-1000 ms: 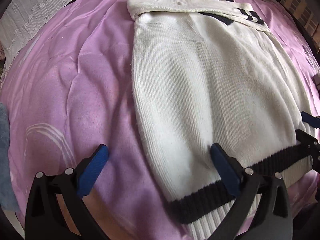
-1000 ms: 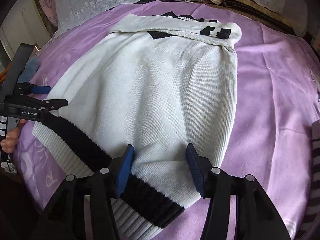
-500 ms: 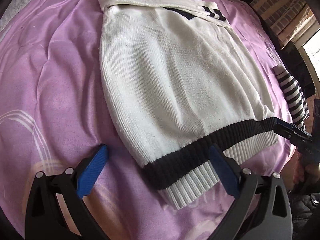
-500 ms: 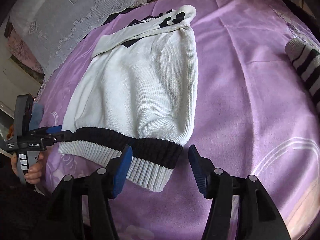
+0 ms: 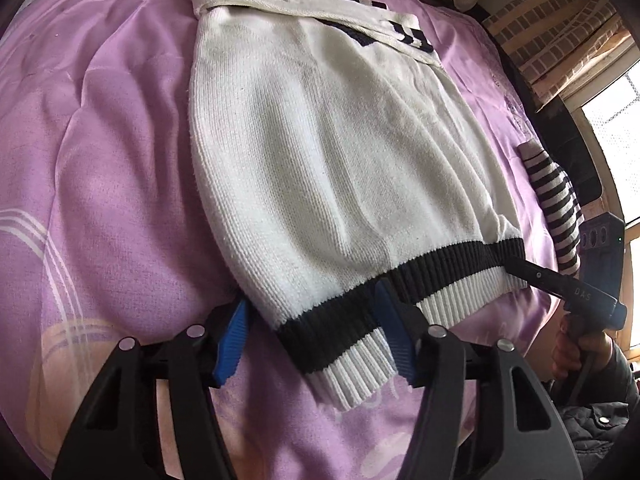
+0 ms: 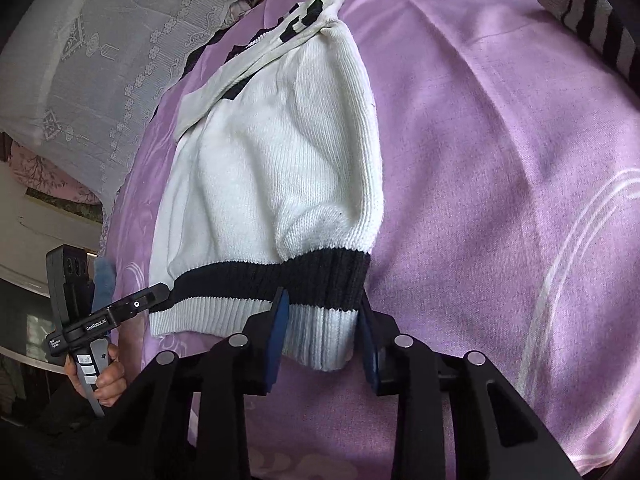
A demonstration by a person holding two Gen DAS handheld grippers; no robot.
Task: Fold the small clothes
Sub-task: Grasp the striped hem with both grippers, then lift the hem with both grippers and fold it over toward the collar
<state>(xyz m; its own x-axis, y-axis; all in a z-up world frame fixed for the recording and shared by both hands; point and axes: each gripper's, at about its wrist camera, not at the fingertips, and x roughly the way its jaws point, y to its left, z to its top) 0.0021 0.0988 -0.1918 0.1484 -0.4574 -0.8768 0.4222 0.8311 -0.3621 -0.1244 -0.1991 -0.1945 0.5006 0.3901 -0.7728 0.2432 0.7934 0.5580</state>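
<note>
A white knit sweater (image 5: 332, 152) with a black and white ribbed hem lies flat on the purple bedspread (image 5: 100, 140), its sleeves folded across the top. My left gripper (image 5: 308, 332) is open, its blue pads straddling the hem's left corner (image 5: 340, 344). My right gripper (image 6: 320, 332) is open, its pads either side of the hem's right corner (image 6: 320, 332). The sweater also shows in the right wrist view (image 6: 280, 160). Each gripper appears in the other's view, the right one (image 5: 516, 266) and the left one (image 6: 160, 292), both at the hem.
A black-and-white striped garment (image 5: 556, 208) lies on the bed right of the sweater, also seen in the right wrist view (image 6: 592, 20). A white lace cloth (image 6: 100, 60) covers the bed's far left. A brick wall and window (image 5: 560, 20) are at right.
Both grippers have moved down to the hem and narrowed around its two corners. The hem corners now sit between the pads, slightly bunched.
</note>
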